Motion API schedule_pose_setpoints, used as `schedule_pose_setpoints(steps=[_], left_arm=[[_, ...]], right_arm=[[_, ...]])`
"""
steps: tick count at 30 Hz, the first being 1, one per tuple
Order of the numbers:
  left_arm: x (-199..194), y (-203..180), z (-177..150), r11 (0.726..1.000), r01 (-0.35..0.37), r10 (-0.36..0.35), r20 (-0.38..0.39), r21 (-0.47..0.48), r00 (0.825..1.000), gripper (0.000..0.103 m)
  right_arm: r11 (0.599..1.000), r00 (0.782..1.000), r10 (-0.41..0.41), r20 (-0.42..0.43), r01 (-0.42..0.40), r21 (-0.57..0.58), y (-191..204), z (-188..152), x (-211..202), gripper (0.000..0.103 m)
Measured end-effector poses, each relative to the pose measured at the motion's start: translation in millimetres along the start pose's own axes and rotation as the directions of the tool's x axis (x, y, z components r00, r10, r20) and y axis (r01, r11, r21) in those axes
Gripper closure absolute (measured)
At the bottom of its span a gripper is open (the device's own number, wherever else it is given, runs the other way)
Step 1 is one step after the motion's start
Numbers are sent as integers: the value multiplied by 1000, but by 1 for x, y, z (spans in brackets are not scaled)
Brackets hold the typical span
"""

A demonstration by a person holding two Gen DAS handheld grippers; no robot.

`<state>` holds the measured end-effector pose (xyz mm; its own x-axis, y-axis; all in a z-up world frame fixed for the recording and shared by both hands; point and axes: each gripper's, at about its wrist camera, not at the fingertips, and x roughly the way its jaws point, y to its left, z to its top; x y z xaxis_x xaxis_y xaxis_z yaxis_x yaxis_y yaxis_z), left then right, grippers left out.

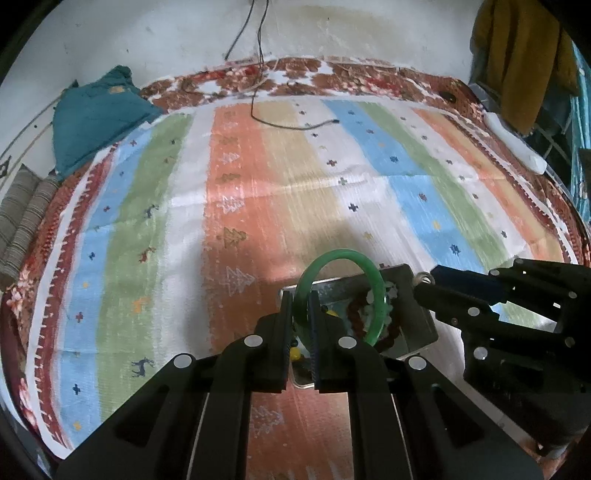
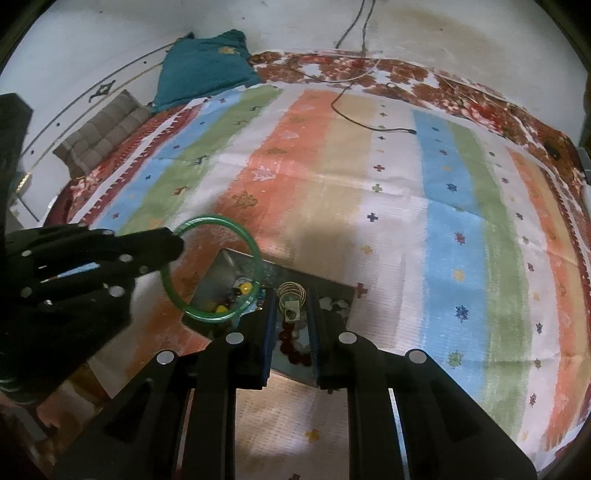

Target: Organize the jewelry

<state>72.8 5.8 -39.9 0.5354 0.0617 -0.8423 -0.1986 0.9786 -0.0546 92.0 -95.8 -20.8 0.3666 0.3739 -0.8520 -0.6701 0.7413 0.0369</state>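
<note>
While pinching the green bangle (image 1: 341, 295) upright in the left hand-held gripper (image 1: 301, 314) above the metal tray (image 1: 417, 317), and gripping small gold rings (image 2: 291, 295) in the right hand-held gripper (image 2: 291, 314), lowering slowly, avoiding beads below.

A striped cloth (image 1: 258, 192) in orange, tan, white, blue and green covers most of a bed, with a red floral sheet (image 1: 354, 74) showing past its far edge. Beyond the cloth stands a pale, stained wall (image 1: 166, 33). A teal pillow (image 1: 96, 114) lies at the cloth's far left corner (a grey striped cushion (image 1: 22, 218) sits just beside it). A black cable (image 1: 258, 74) hangs down the wall onto the cloth. A mustard garment (image 1: 517, 62) hangs past the cloth's far right corner.
</note>
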Motion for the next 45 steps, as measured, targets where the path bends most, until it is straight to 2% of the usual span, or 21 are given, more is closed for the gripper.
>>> schedule_pose_setpoints(steps=[1, 2, 6, 7, 9, 13, 15, 17, 21, 25, 26, 27, 33, 40, 43, 45], left_arm=[[1, 1, 0, 1000, 6, -6, -8, -8, 1000, 92], [1, 1, -1, 1000, -1, 1, -7, -10, 1000, 89], [-2, 7, -1, 999, -14, 13, -5, -37, 1000, 77], [-3, 8, -1, 999, -12, 12, -4, -39, 1000, 76], [-6, 9, -2, 999, -8, 8, 0, -44, 1000, 67], [-12, 9, -6, 998, 25, -25, 2, -50, 1000, 60], [-18, 9, -10, 998, 42, -41, 14, -48, 999, 50], [-23, 10, -13, 998, 50, -49, 23, -48, 999, 46], [-29, 12, -17, 996, 68, -66, 33, -59, 997, 42], [-37, 13, -22, 994, 91, -89, 45, -59, 995, 34], [-38, 13, -23, 994, 95, -92, 48, -57, 995, 28], [-40, 13, -25, 994, 95, -92, 52, -53, 994, 22], [-48, 11, -33, 997, 67, -64, 72, -42, 995, 8], [-57, 11, -38, 998, 52, -49, 93, -33, 994, 6], [-58, 7, -41, 999, 52, -51, 96, -7, 994, 6], [-59, 6, -41, 999, 44, -43, 102, -1, 994, 6]], right_arm=[[1000, 1000, -7, -1, 7, 0, -1, 0, 0, 78], [1000, 1000, -12, -6, 12, 2, -2, 0, 1, 75], [999, 999, -31, -12, 31, 13, -6, -1, 0, 73], [999, 999, -32, -11, 33, 17, -6, -1, 0, 72], [999, 999, -31, -14, 31, 25, -7, -3, -2, 66], [999, 1000, -24, -14, 25, 38, -9, -8, -9, 58], [999, 1000, -14, -2, 14, 49, -10, -9, -14, 54], [998, 1000, -11, 10, 10, 59, -11, -11, -21, 50], [998, 1000, -12, 23, 11, 60, -11, -15, -29, 45], [998, 998, -21, 54, 18, 57, -10, -16, -40, 32], [998, 998, -22, 60, 18, 58, -10, -17, -42, 30], [998, 998, -24, 62, 21, 58, -10, -18, -43, 27], [998, 997, -53, 55, 51, 32, -7, -25, -47, 15], [997, 996, -53, 72, 49, 54, -13, -33, -57, 10], [998, 998, -4, 55, 1, 64, -17, -35, -58, 9], [998, 998, -1, 63, -4, 70, -18, -36, -62, 8]])
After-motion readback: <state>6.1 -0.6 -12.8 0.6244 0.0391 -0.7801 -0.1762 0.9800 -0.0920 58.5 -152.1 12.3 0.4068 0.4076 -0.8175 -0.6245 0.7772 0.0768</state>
